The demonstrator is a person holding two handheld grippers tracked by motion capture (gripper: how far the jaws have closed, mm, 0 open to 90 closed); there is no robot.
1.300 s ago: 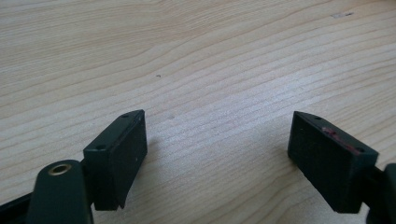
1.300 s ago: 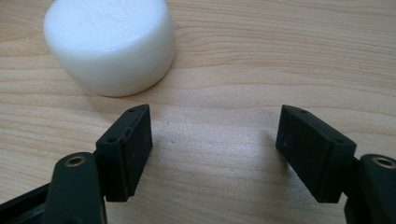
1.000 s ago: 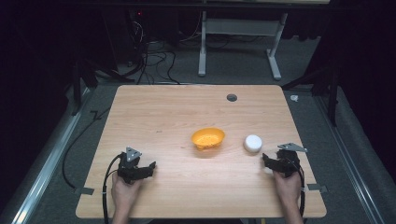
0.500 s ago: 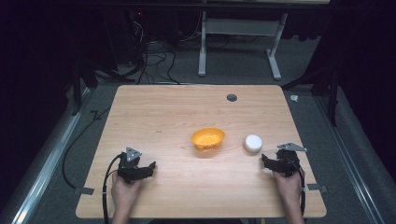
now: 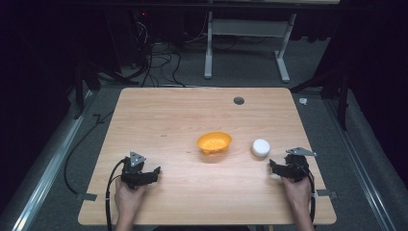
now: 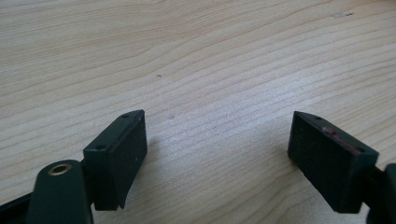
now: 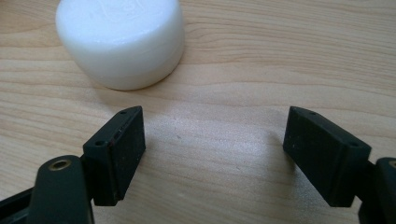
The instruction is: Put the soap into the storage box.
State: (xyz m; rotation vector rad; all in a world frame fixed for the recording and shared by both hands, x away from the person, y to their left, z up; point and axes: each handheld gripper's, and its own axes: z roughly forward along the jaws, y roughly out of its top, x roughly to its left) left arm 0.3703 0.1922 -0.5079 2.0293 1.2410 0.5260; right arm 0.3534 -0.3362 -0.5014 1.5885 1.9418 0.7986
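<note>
An orange bowl point(image 5: 214, 142) sits near the middle of the wooden table point(image 5: 168, 115). To its right stands a small white round jar point(image 5: 260, 147), seen close up as the white jar point(image 7: 120, 41) just ahead and left of my right gripper point(image 7: 212, 149). The right gripper point(image 5: 275, 167) rests low on the table below the jar; its jaws have just been opening and stand apart with nothing between them. My left gripper point(image 5: 153, 172) lies at the front left, and in its own view the left gripper point(image 6: 215, 149) is open over bare wood.
A round dark grommet hole point(image 5: 238, 100) lies near the table's far edge. Grey floor, cables and a white desk frame point(image 5: 245, 48) are beyond it. A metal rail point(image 5: 48, 163) runs along the left side.
</note>
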